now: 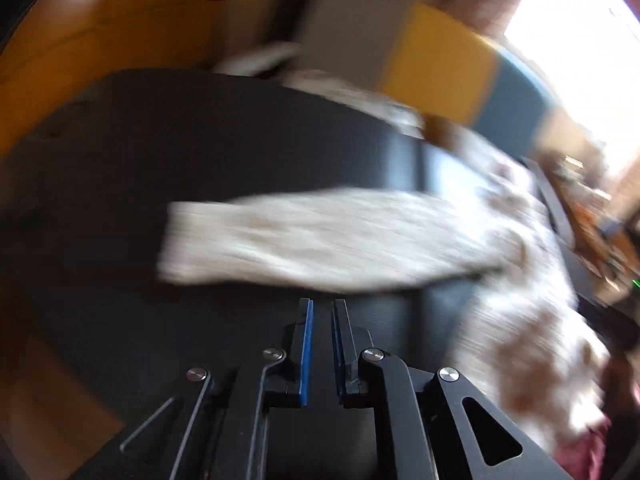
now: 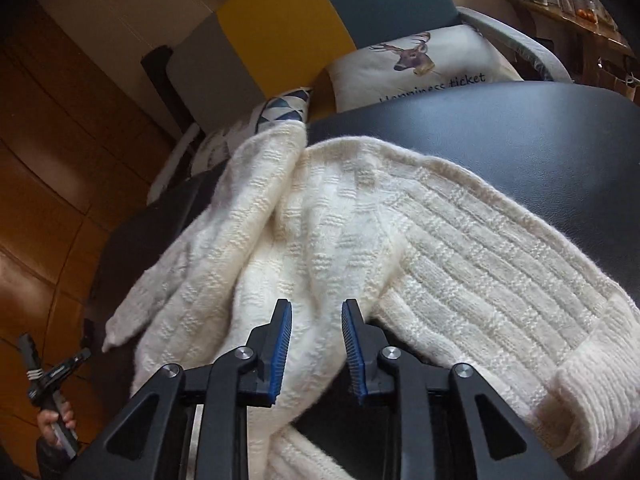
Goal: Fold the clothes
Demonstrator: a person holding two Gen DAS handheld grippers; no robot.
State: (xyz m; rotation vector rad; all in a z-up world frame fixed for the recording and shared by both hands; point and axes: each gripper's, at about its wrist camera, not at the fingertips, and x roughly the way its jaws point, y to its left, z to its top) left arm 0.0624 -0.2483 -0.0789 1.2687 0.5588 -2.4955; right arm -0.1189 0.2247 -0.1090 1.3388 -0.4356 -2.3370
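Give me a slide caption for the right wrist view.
Open right gripper poised over a bunched cream knit sweater on a dark table, cuffed sleeve stretched right.

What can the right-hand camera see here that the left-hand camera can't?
Only the right wrist view shows a deer cushion, the sweater's knit pattern, and a hand holding the left gripper low at the left. Only the left wrist view, badly blurred, shows a bright window. Both show the cream sweater on the black table, the yellow chair back, and their own gripper's blue-padded fingers.
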